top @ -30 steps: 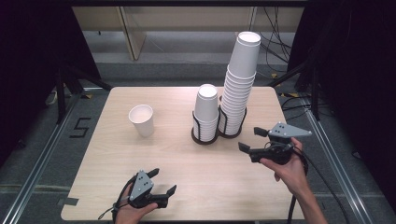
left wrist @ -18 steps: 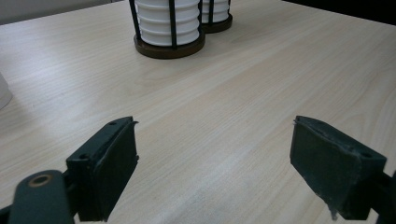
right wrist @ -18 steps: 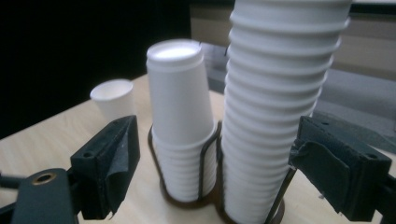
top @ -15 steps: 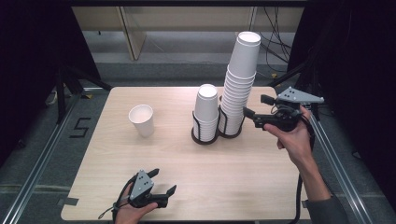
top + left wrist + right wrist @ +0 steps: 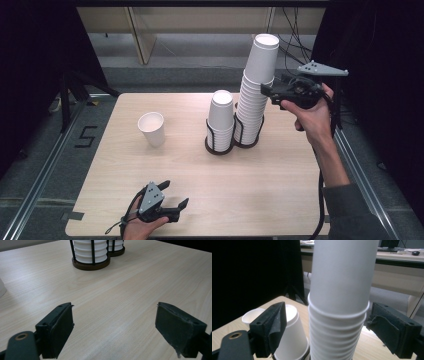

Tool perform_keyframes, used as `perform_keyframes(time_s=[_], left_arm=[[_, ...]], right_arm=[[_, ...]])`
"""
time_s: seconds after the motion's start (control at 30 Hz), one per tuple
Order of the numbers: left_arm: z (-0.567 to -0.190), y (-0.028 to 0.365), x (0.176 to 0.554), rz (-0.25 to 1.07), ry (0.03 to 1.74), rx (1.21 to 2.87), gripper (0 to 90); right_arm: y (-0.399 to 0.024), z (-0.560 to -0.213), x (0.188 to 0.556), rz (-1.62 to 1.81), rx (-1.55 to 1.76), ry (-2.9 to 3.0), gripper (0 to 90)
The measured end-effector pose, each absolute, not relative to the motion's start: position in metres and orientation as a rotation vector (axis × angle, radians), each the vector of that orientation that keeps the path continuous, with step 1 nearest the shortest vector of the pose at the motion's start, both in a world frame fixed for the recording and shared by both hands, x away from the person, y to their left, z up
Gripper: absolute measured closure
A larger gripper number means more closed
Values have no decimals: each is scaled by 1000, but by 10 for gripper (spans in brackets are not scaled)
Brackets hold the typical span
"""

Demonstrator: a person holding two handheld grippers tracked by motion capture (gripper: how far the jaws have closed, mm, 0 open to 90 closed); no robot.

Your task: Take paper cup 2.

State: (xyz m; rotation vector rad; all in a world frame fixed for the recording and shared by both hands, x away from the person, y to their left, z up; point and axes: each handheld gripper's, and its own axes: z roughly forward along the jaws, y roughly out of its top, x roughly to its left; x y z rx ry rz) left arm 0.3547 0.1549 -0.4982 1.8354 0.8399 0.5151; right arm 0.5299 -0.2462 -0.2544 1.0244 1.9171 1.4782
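The right tool stands open around the tall cup stack, apparently untouched, its top cropped in the right gripper view.

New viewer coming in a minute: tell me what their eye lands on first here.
The tall stack of white cups in its wire holder at the table's far right stands out first, with the right hand-held gripper raised beside its top, jaws open on either side. Next, the lone upright cup at the left.

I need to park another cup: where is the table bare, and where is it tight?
Bare: the table front, between the left gripper and the cup holders; also left of the single cup. Crowded: around the tall stack, where the right gripper is.
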Motion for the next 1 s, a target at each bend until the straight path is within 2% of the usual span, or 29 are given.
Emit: perform_keyframes(time_s=[0.27, 1.0], left_arm=[[-499, 155, 355, 511, 838, 1833, 145], [-498, 155, 355, 507, 833, 1849, 145]], right_arm=[[-241, -242, 552, 1480, 1045, 1901, 153], [-216, -240, 596, 1471, 1118, 1903, 141]])
